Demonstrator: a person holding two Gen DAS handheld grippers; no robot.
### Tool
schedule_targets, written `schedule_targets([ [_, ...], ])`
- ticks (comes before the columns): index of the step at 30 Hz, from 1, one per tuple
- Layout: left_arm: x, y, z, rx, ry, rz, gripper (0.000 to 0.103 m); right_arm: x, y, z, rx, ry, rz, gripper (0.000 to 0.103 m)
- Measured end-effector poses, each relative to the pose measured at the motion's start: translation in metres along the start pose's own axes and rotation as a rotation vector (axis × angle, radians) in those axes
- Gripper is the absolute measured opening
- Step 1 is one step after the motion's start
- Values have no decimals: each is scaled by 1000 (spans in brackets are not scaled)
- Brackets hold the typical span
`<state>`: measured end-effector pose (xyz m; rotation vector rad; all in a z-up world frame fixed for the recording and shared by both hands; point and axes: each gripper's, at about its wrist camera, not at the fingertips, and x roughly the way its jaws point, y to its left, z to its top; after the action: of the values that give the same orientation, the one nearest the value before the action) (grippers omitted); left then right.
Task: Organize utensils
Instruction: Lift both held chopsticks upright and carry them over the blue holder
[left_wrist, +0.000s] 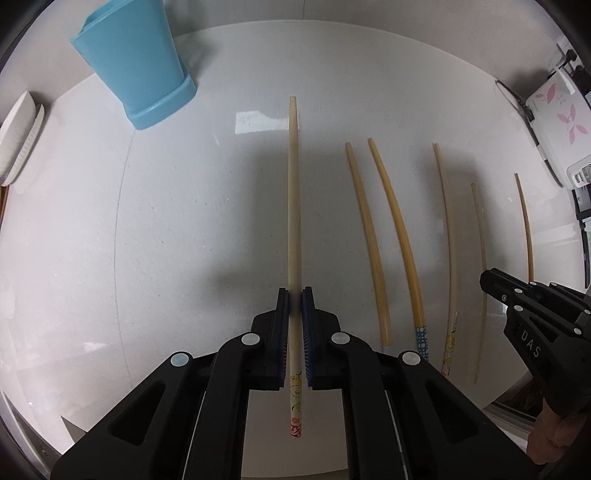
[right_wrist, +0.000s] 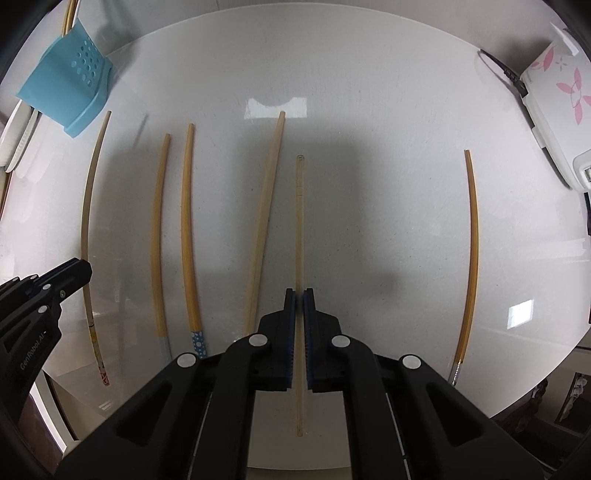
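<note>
Several chopsticks lie side by side on a white round table (left_wrist: 184, 221). My left gripper (left_wrist: 295, 295) is shut on a pale chopstick with a patterned red end (left_wrist: 293, 192), which runs straight ahead between the pads. My right gripper (right_wrist: 299, 295) is shut on a thin pale chopstick (right_wrist: 300, 221), also pointing straight ahead. A blue utensil holder (left_wrist: 136, 66) stands at the far left; in the right wrist view the holder (right_wrist: 70, 85) has chopsticks in it. The right gripper (left_wrist: 491, 282) also shows in the left wrist view.
Loose chopsticks include a plain one (left_wrist: 365, 240), one with a blue dotted end (left_wrist: 399, 236), and a dark thin one (right_wrist: 472, 251) to the right. A white flowered appliance (right_wrist: 557, 92) with a cable sits at the far right. A white dish (left_wrist: 18, 136) is at the left.
</note>
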<state>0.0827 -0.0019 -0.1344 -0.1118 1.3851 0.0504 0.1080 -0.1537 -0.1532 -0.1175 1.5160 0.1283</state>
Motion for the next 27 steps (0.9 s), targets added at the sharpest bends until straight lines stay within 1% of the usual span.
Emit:
schedule_targets([
  [6, -15, 2, 1, -2, -43, -6, 6, -16, 3, -5, -17, -44, 0, 3],
  [8, -20, 1, 2, -4, -60, -16, 6, -23, 12, -10, -19, -60, 3, 3],
  [11, -28, -5, 1, -6, -87, -19, 6, -35, 16, -6, -23, -93, 9, 3],
  [15, -38, -1, 5, -12, -121, -30, 6, -50, 17, 3, -28, -130, 22, 3],
  [17, -45, 1, 6, -15, -135, -32, 6, -58, 21, 2, -32, -153, 28, 3],
  [18, -48, 3, 8, -18, -144, -33, 6, -59, 23, 6, -34, -161, 28, 3],
  [19, -47, -5, 14, -19, -151, -31, 6, -62, 25, 8, -35, -171, 31, 3],
  [21, -52, -2, 17, -20, -169, -31, 6, -70, 29, 9, -38, -192, 40, 3],
  [23, -58, 1, 21, -24, -191, -32, 6, -73, 35, 21, -41, -206, 44, 3],
  [27, -69, 4, 27, -20, -231, -28, 6, -78, 27, 41, -53, -239, 64, 3],
])
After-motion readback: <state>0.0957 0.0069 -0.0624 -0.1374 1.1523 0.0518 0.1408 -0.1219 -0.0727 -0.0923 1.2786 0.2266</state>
